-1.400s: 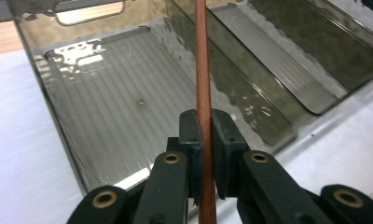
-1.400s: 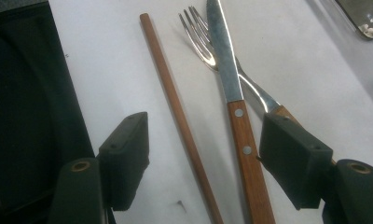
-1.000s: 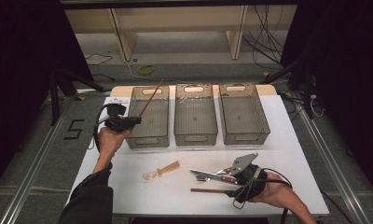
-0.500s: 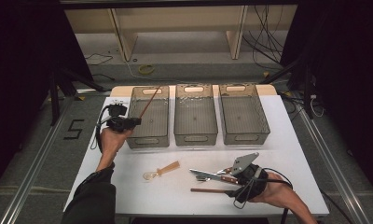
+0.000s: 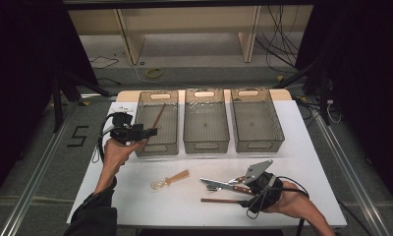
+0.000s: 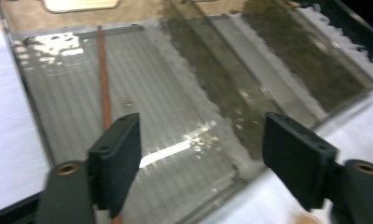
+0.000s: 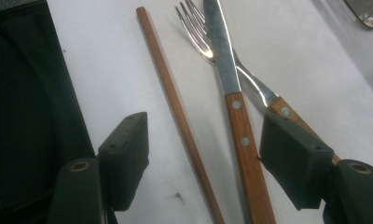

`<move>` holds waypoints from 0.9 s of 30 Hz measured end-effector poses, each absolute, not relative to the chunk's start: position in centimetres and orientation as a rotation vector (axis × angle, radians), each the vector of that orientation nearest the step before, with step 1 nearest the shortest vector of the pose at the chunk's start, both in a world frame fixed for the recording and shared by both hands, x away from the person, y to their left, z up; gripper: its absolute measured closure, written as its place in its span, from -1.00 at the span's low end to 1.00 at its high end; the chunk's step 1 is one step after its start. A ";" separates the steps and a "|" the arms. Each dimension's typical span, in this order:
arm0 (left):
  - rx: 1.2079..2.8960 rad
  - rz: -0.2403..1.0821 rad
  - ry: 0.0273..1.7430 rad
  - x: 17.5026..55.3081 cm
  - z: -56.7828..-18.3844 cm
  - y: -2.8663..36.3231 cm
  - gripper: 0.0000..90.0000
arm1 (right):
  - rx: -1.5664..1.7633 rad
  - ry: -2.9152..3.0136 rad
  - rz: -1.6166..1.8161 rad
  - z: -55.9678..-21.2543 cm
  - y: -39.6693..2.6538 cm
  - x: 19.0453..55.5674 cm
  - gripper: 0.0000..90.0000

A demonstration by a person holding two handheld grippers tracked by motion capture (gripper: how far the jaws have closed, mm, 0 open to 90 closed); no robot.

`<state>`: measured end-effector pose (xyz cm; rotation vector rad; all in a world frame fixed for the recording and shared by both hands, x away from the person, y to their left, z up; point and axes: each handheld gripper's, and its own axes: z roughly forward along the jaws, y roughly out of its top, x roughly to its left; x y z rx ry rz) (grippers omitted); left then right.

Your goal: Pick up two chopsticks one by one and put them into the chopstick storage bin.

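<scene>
The chopstick (image 7: 175,105) on the tabletop (image 7: 105,56) is lying lengthwise between the right tool's (image 7: 203,158) spread jaws, beside the knife (image 7: 231,93).

Brown chopstick (image 6: 104,79) lies in clear bin (image 6: 184,107).

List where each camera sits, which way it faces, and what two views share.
High view: above the person's side, looking forward and down on the table; both forearms, left gripper, right gripper.
Left gripper view: rides the left gripper, looking into the left bin; open jaws.
Right gripper view: rides the right gripper, looking down at cutlery; open jaws.
Shared: high view and left gripper view both show the chopstick in that bin.
</scene>
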<state>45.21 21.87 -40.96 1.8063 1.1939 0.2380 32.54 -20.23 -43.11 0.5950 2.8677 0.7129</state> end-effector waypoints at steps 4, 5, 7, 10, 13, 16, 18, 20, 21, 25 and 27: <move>1.796 0.230 1.117 43.4 -40.6 21.4 -0.51 | 0.587 2.881 0.680 -43.1 -20.4 32.6 -0.18; 1.792 0.225 1.102 42.9 -40.6 21.3 -0.53 | 0.588 2.885 0.679 -43.1 -20.4 32.6 -0.17; 1.794 0.218 1.072 42.2 -40.6 21.1 -0.57 | 0.589 2.895 0.654 -43.2 -20.4 32.6 -0.14; 1.803 0.221 1.028 41.1 -40.5 20.7 -0.60 | 0.613 2.916 0.618 -43.3 -20.4 32.6 -0.07; 1.822 0.218 0.997 40.2 -40.6 20.4 -0.62 | 0.589 2.931 0.572 -43.6 -20.4 32.6 0.00; 1.833 0.212 0.984 39.4 -41.0 19.9 -0.64 | 0.598 2.945 0.540 -43.8 -20.3 32.7 0.07; 1.841 0.209 0.973 38.9 -41.3 19.6 -0.65 | 0.577 2.951 0.521 -44.0 -20.3 32.7 0.13; 1.855 0.213 0.965 38.5 -41.7 19.3 -0.66 | 0.576 2.964 0.498 -44.1 -20.2 32.7 0.17; 1.862 0.207 0.964 38.4 -41.9 19.1 -0.66 | 0.545 2.972 0.485 -44.2 -20.3 32.8 0.19; 1.875 0.191 0.948 37.8 -42.5 18.6 -0.66 | 0.544 2.987 0.448 -44.6 -19.9 33.0 0.29; 1.890 0.193 0.934 37.4 -42.7 18.3 -0.66 | 0.542 2.988 0.435 -44.8 -19.7 33.0 0.33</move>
